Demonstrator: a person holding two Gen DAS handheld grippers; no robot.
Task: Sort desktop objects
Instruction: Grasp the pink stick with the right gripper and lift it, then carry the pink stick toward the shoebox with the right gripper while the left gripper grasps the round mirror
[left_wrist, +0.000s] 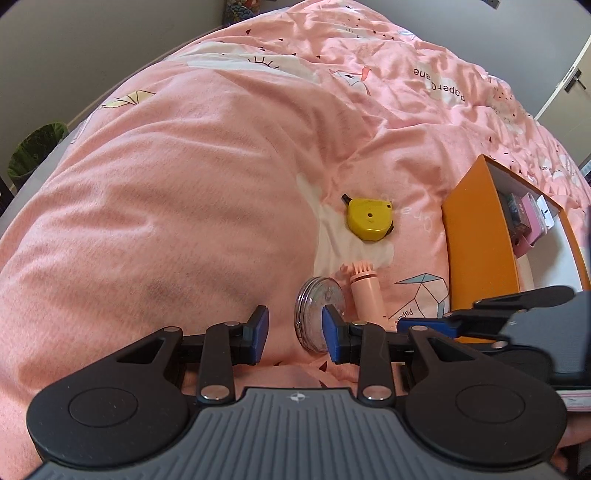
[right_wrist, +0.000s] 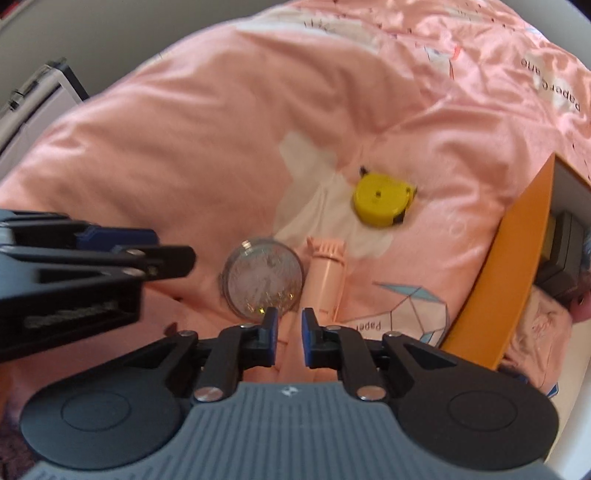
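Between my right gripper's (right_wrist: 290, 332) blue pads (right_wrist: 272, 334) there's a narrow gap, nothing in it, jaws barely apart. Empty, w/ the pink tube (right_wrist: 325, 284) straight ahead of the tips; its lower end runs down toward the gap, so I read this as lining up on the tube. Can't tell if the pads touch it yet, pic's a bit smeared.

Left gripper (left_wrist: 295, 334) is part-open too, empty; the clear round case (left_wrist: 318, 314) sits just past its tips, partly behind the right-hand pad. My guess is it's staged for that case.

Taking the tube as landmark: round case lies touching or nearly touching its left side, tilted up on the quilt. Yellow tape measure (right_wrist: 382, 199) sits beyond the tube's comb-like top end, a little to the right, apart from it. Orange box (left_wrist: 476, 236) stands to the tube's right, open side up, some small packs already inside, so prob. that's the sorting bin, and why both grippers work close beside it.

All of it rests on a soft pink quilt (left_wrist: 184, 206); items sink and lean, so grips may shove them.
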